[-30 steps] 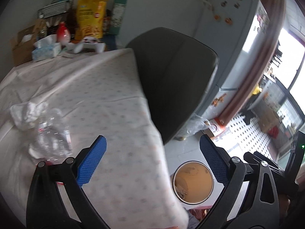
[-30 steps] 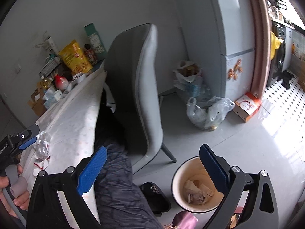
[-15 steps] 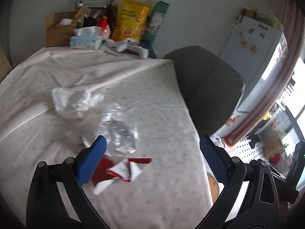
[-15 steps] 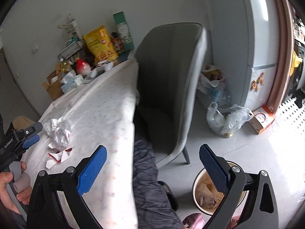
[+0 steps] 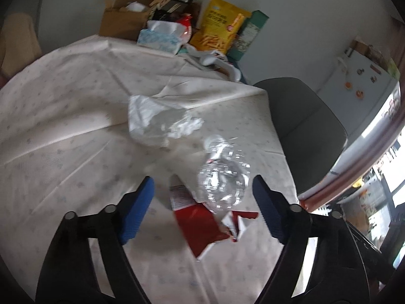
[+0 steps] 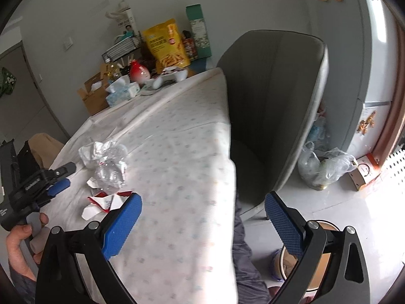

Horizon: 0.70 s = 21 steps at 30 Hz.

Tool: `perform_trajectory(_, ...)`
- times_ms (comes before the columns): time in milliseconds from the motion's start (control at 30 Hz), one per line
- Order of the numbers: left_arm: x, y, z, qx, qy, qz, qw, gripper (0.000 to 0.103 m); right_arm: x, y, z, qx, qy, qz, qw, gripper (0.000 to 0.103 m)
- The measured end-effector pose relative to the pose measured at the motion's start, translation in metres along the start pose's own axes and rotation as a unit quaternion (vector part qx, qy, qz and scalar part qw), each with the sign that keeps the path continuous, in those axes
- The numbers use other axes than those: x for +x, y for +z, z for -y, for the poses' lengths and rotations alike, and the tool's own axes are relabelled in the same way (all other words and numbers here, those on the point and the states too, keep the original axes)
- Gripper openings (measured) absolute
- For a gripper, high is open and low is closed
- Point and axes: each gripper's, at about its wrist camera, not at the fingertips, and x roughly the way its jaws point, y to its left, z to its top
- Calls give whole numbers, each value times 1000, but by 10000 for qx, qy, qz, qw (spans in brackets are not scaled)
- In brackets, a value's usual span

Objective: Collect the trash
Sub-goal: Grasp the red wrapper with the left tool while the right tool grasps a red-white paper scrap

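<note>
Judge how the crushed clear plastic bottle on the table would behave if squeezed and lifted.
The crushed clear bottle looks empty and dented, so it is probably very light and would give further under the pads. Its glossy, crinkled skin may slip or spring sideways. Flattened as it is, it seems unlikely to roll far, though lifting it could drag the torn red wrapper it partly rests on.

bare tablecloth (image 5: 63, 126) left, chair (image 5: 303, 126) right

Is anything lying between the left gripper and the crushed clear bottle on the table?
Nothing visible does. The left gripper is open with the crushed bottle ahead between its fingers, lying over a torn red wrapper.
</note>
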Motion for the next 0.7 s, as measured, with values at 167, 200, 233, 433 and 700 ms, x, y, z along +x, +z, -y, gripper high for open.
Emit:
perform_trajectory(167, 16, -1, -20, -349, -116, -170, 9992, 65, 11, -1, -20, -110, 201, -101, 9997, 95)
perform_trajectory(200, 19, -2, -21, -369, -110, -191, 9991, 64, 13, -1, -22, -133, 227, -120, 9996, 95)
perform_trajectory(233, 23, -3, -23, -387, -88, -226, 9990, 63, 15, -2, -25, -160, 257, -141, 9994, 95)
perform_trajectory(433, 40, -10, -28, -539, -220, -479, 9972, 35, 28, -6, -42, -271, 372, -283, 9985, 94)
perform_trajectory(700, 24, -6, -29, -459, -136, -313, 9984, 2, 42, -8, -61, -378, 522, -403, 9971, 93)
